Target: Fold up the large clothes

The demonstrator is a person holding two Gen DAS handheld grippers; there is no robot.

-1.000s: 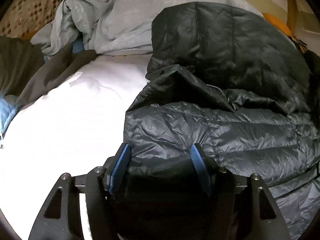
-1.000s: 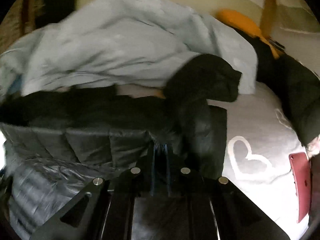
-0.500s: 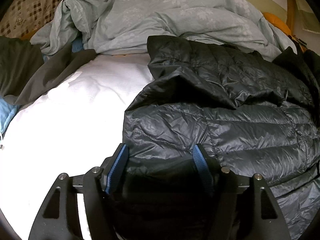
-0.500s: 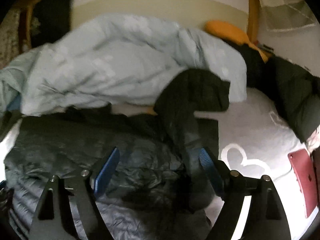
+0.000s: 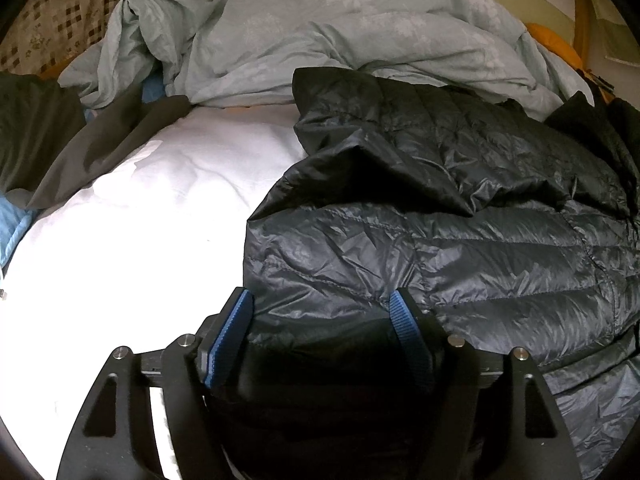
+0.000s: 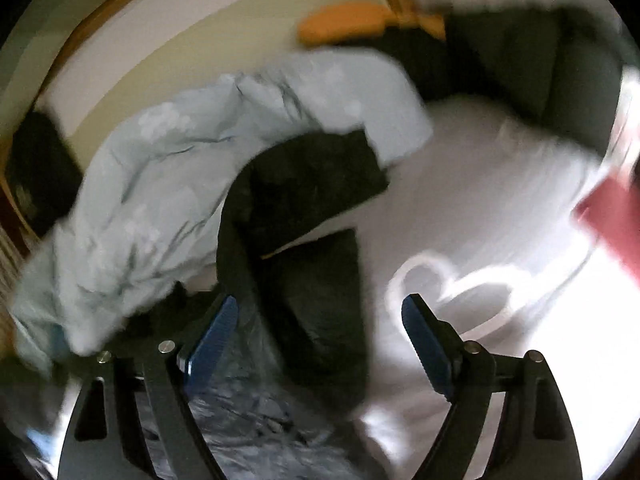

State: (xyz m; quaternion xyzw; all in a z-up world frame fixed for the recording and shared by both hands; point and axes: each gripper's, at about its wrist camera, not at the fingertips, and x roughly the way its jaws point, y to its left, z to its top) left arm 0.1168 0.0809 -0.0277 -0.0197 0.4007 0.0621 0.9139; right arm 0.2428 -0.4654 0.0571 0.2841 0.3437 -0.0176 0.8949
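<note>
A dark grey quilted puffer jacket (image 5: 440, 240) lies folded on the white bed sheet (image 5: 140, 220). Its upper part is laid back over its lower part. My left gripper (image 5: 322, 312) is open, its blue pads on either side of the jacket's near left edge, with fabric bulging between them. My right gripper (image 6: 318, 316) is open and empty above the bed. A black sleeve of the jacket (image 6: 304, 208) stretches away in front of it. The right wrist view is blurred by motion.
A crumpled light blue duvet (image 5: 340, 40) lies behind the jacket and shows in the right wrist view (image 6: 160, 184) too. Dark garments (image 5: 60, 140) lie at the left. An orange pillow (image 6: 344, 24) and a red tablet (image 6: 608, 216) lie at the right.
My right gripper has opened, let go of the jacket's top and swung to the right. The lifted upper part of the jacket has dropped flat. My left gripper has stayed put.
</note>
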